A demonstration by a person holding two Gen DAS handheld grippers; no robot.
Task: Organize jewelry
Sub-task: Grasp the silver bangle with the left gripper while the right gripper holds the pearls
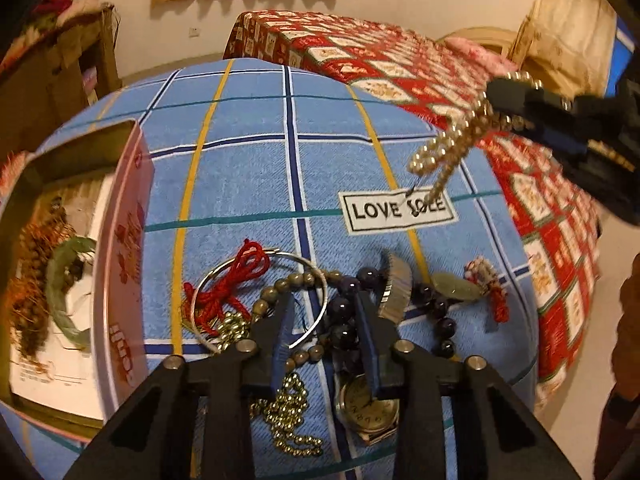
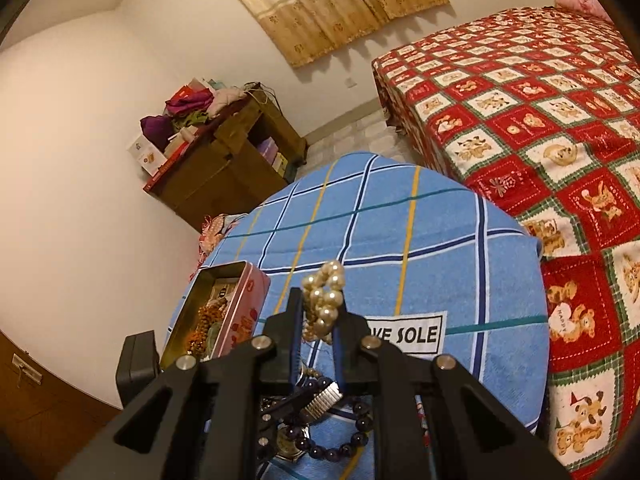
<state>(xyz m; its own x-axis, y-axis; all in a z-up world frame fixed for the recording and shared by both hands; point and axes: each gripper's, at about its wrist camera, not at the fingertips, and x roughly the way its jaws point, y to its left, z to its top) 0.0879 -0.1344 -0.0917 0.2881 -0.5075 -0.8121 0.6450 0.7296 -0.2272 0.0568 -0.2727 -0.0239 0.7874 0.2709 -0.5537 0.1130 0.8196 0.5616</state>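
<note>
My right gripper (image 2: 320, 312) is shut on a pearl necklace (image 2: 324, 300) and holds it in the air above the blue checked cloth; it also shows in the left wrist view (image 1: 444, 152), hanging from the right gripper (image 1: 492, 104). My left gripper (image 1: 324, 308) is open, low over a pile of jewelry: a silver bangle (image 1: 208, 284) with red cord (image 1: 236, 276), brown beads (image 1: 280, 284), dark purple beads (image 1: 344, 312), a gold bead chain (image 1: 288, 412) and a wristwatch (image 1: 368, 404). An open tin box (image 1: 120, 208) at the left holds a green bangle (image 1: 60, 280).
The blue checked cloth (image 1: 248, 176) with a "LOVE SOLE" label (image 1: 396, 208) covers a round stool. A bed with a red patterned cover (image 2: 540, 120) stands to the right. A wooden cabinet (image 2: 224, 160) piled with clothes stands by the far wall.
</note>
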